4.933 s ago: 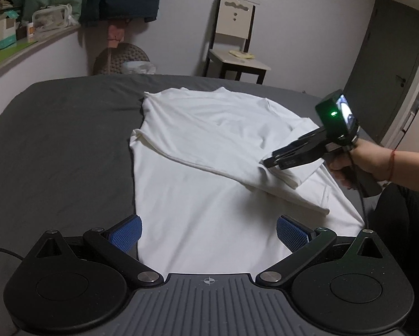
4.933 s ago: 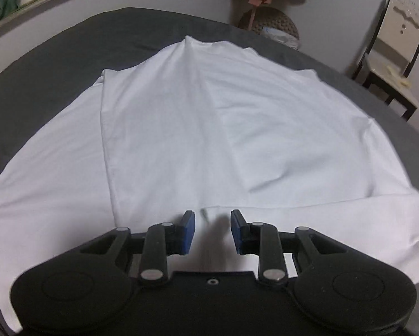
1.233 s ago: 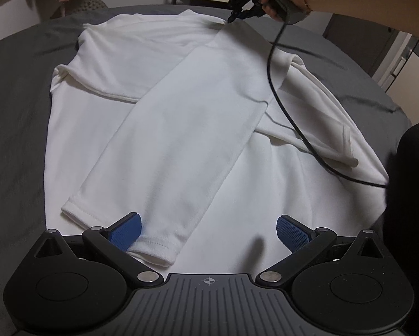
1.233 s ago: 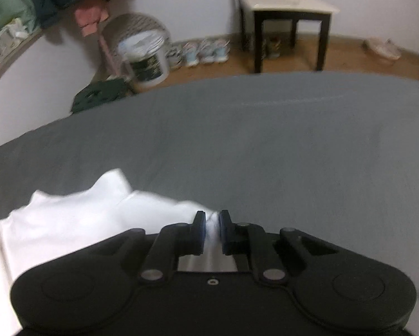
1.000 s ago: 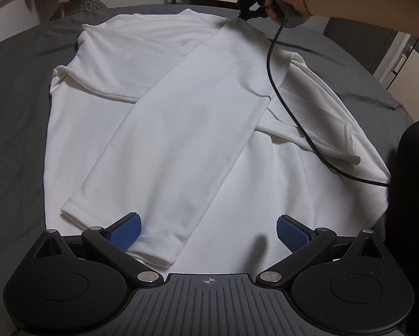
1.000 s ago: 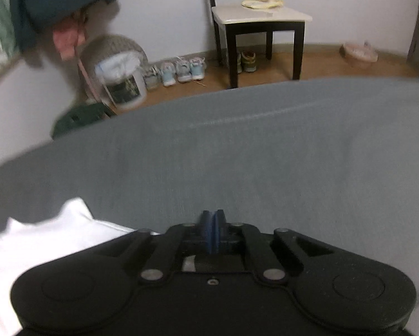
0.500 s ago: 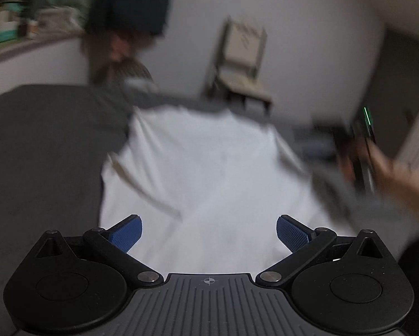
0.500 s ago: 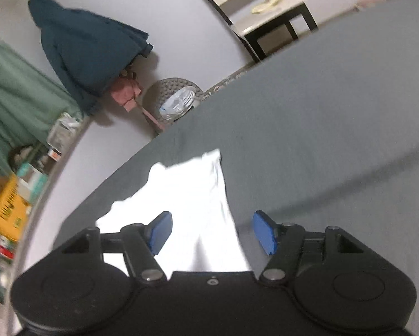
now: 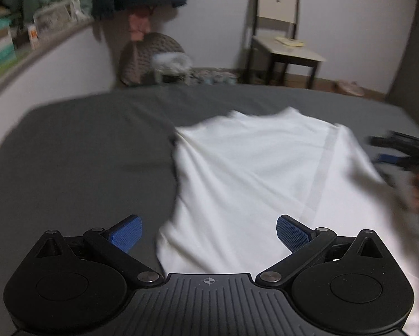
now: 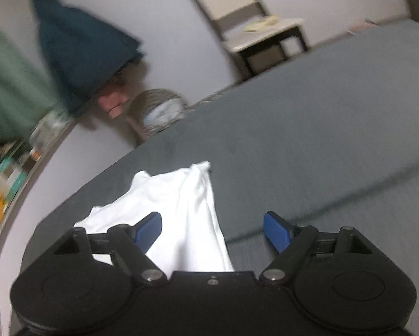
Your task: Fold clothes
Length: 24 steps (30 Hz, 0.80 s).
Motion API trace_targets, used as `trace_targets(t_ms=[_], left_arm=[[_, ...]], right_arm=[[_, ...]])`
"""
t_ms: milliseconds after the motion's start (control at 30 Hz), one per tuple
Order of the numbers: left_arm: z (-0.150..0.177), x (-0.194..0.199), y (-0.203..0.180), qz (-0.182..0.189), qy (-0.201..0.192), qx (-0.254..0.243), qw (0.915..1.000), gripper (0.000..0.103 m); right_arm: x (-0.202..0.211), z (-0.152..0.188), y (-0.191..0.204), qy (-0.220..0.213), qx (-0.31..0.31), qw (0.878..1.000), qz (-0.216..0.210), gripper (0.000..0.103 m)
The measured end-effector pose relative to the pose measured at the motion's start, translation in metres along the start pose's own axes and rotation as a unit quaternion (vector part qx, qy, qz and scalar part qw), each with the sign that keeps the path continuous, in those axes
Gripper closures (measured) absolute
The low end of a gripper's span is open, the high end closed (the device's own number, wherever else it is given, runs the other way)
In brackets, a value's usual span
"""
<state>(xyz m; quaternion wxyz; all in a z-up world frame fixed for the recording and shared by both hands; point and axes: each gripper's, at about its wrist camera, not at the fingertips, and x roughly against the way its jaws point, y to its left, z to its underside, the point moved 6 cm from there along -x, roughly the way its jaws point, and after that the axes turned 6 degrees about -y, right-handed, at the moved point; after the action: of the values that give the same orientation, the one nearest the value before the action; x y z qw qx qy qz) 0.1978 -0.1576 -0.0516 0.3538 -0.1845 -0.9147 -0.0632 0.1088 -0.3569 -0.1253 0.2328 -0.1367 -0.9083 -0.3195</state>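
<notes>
Lying across the middle and lower right of the left wrist view, the white shirt (image 9: 254,173) covers the grey bed (image 9: 78,154). Left gripper (image 9: 208,233) gapes wide, empty. Right gripper (image 10: 212,228) is opening, its pads clear of the shirt below.

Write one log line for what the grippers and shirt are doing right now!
shirt: on bed | left gripper: open, empty | right gripper: opening, shirt not pinched

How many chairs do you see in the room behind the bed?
1. A single chair stands against the far wall, beyond the grey bed, right of the round woven basket. Others may be hidden outside the views.
</notes>
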Motion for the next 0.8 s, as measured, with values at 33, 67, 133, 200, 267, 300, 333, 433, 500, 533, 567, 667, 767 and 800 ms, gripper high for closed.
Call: trace_targets(t_ms=[33,67,133,200,267,300,333,433,500,533,567,667,767,800], left_arm=[[-0.007,-0.016,0.003,-0.006,-0.009,0.004,0.9999,0.000],[-0.014,-0.032,0.008,-0.003,-0.015,0.016,0.9997,0.000],[-0.027,-0.064,0.018,0.004,-0.027,0.041,0.9988,0.000],[-0.035,-0.099,0.024,0.025,-0.027,0.052,0.9980,0.000],[-0.037,-0.129,0.029,0.021,-0.025,0.064,0.9974,0.000],[-0.036,-0.142,0.031,0.019,-0.024,0.070,0.9971,0.000],[-0.036,-0.154,0.034,0.016,-0.027,0.083,0.9961,0.000],[-0.032,-0.180,0.031,0.022,-0.033,0.104,0.9938,0.000],[-0.031,-0.193,0.027,0.003,-0.039,0.094,0.9948,0.001],[-0.032,-0.198,0.025,-0.009,-0.042,0.088,0.9952,0.001],[-0.033,-0.201,0.024,-0.011,-0.045,0.085,0.9953,0.001],[-0.040,-0.208,0.018,-0.019,-0.050,0.072,0.9960,0.038],[-0.046,-0.213,0.009,-0.030,-0.041,0.047,0.9976,0.065],[-0.048,-0.212,0.006,-0.032,-0.041,0.040,0.9978,0.080]], right_arm=[[-0.004,-0.005,-0.002,0.005,-0.001,1.000,-0.010,0.024],[-0.008,-0.011,-0.004,0.010,-0.003,1.000,-0.019,0.024],[-0.016,-0.021,-0.007,0.021,-0.006,0.999,-0.038,0.024],[-0.025,-0.027,-0.010,0.031,-0.025,0.998,-0.056,0.024],[-0.035,-0.026,-0.008,0.044,-0.027,0.997,-0.059,0.025],[-0.040,-0.022,-0.006,0.049,-0.018,0.997,-0.058,0.025],[-0.043,-0.018,-0.005,0.051,-0.014,0.997,-0.058,0.025],[-0.053,-0.009,-0.006,0.041,-0.013,0.997,-0.067,0.027],[-0.059,-0.012,-0.003,0.037,-0.005,0.996,-0.077,0.027],[-0.064,-0.016,-0.001,0.044,-0.005,0.996,-0.082,0.032],[-0.069,-0.019,0.002,0.053,-0.011,0.995,-0.090,0.040],[-0.077,-0.018,0.003,0.064,-0.030,0.992,-0.105,0.043],[-0.076,-0.014,0.004,0.050,-0.029,0.993,-0.108,0.048],[-0.076,-0.013,0.003,0.047,-0.029,0.993,-0.103,0.053]])
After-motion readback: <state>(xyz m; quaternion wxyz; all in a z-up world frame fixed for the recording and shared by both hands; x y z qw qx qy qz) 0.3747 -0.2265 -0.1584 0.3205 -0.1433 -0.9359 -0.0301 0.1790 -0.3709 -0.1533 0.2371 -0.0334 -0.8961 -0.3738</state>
